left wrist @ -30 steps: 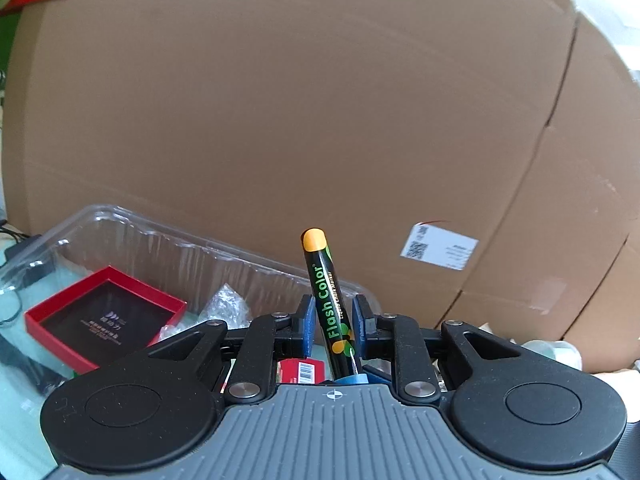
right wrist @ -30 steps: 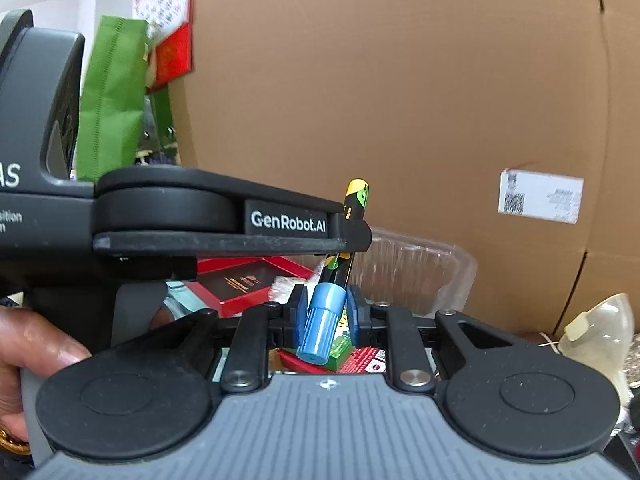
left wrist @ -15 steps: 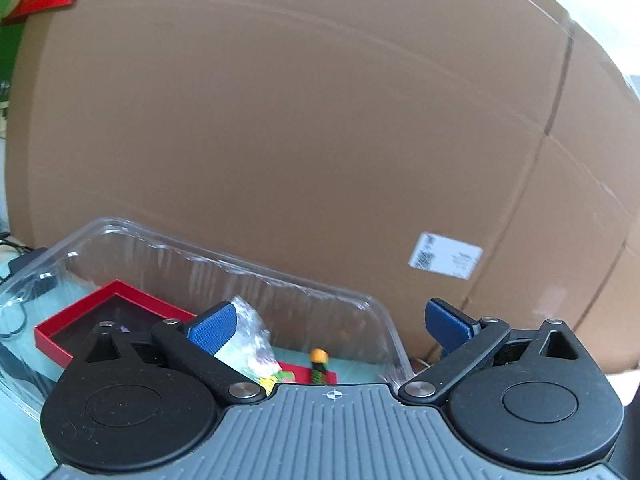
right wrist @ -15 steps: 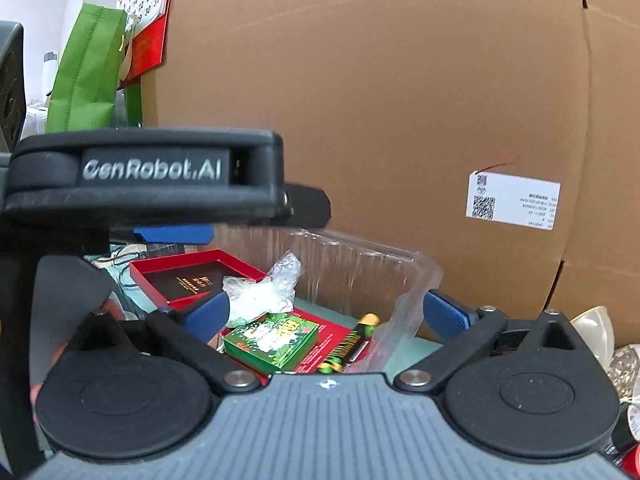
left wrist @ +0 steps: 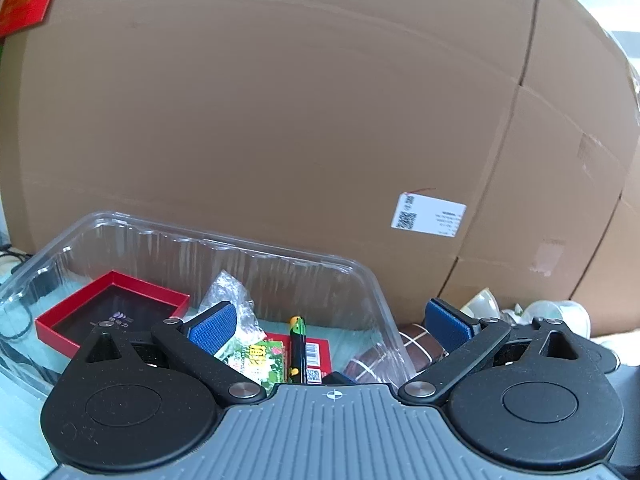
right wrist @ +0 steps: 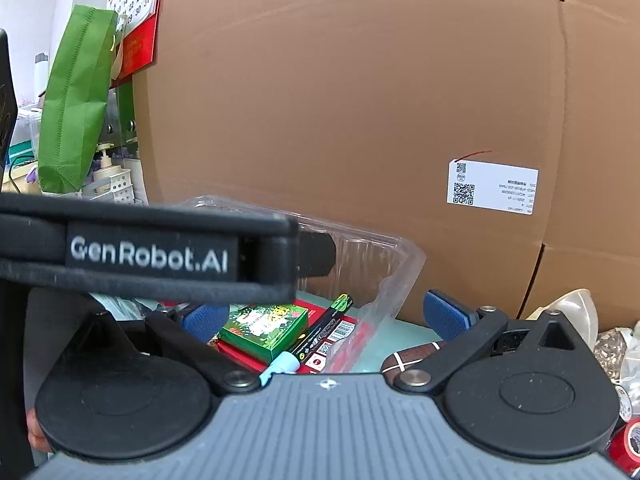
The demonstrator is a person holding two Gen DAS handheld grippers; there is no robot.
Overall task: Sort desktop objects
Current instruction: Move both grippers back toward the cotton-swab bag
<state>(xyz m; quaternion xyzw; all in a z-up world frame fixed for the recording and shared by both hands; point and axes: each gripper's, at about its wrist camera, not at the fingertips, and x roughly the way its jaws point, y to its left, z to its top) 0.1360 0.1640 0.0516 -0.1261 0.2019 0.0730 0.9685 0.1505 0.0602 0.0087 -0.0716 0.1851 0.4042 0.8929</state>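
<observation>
Marker pen (right wrist: 320, 332) is lying flat in the clear tray (left wrist: 372, 280), long axis running away from me, right below and between both grippers. Left gripper (left wrist: 332, 322) and right gripper (right wrist: 324, 314) are both wide open, holding nothing. Right's maybe closer.

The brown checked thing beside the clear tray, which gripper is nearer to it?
Right, probably. The brown checked thing lies just under the right gripper; the left gripper hangs over the clear tray beside it.

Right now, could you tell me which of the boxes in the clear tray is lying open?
The red box at the tray's left end: it shows a dark inside, whereas the green box is closed.
</observation>
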